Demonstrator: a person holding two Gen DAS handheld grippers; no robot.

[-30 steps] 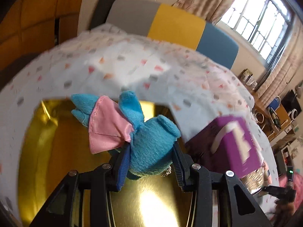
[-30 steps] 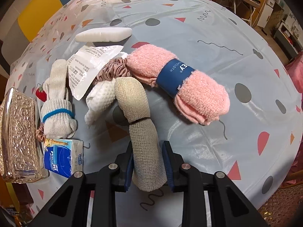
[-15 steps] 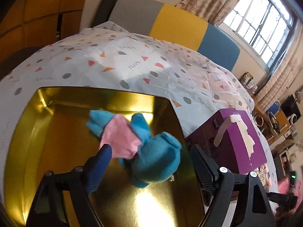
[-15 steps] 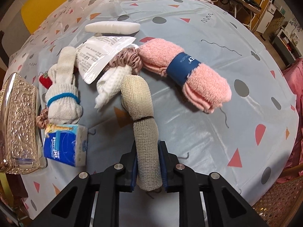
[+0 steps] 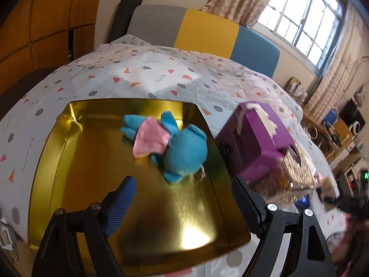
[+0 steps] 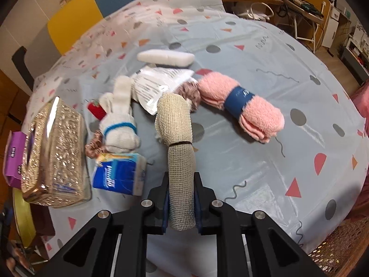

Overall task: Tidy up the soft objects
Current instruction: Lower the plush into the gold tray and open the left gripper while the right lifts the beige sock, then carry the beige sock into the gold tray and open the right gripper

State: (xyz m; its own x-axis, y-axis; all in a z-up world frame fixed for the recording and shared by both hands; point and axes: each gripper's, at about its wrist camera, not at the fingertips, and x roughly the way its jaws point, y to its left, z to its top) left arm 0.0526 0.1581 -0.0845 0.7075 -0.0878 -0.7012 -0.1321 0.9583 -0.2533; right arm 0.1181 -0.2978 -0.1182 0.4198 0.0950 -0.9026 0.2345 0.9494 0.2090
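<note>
Left gripper (image 5: 184,198): jaws wide apart, nothing between them, above the near part of the gold tray (image 5: 69,161). Blue plush toy (image 5: 182,152) with a pink wing lying inside the gold tray, toward its far right side, free of both fingers. Purple tissue box (image 5: 260,136) just beside the tray's right wall, on the patterned tablecloth (image 5: 138,73). Behind the table, a bench back in grey, yellow and blue (image 5: 207,34).

Right gripper (image 6: 181,198): narrow, clamped on the lower end of the beige mesh cloth roll (image 6: 178,143). Roll tied in the middle with a dark band, its upper end bending away from the gripper and hiding part of what lies behind; not possible to tell whether that end touches the cloth below.

Around the beige roll, in the right wrist view: pink rolled towel (image 6: 242,106) with a blue paper band to its right, apart from it; mauve scrunchie (image 6: 189,90) and a clear printed plastic bag (image 6: 156,87) just behind its upper end; long white pad (image 6: 166,58) farther behind; white gloves with a blue cuff line (image 6: 120,120) to its left; blue tissue pack (image 6: 118,175) to its lower left; ornate silver box (image 6: 55,157) further left, beside the tissue pack.
</note>
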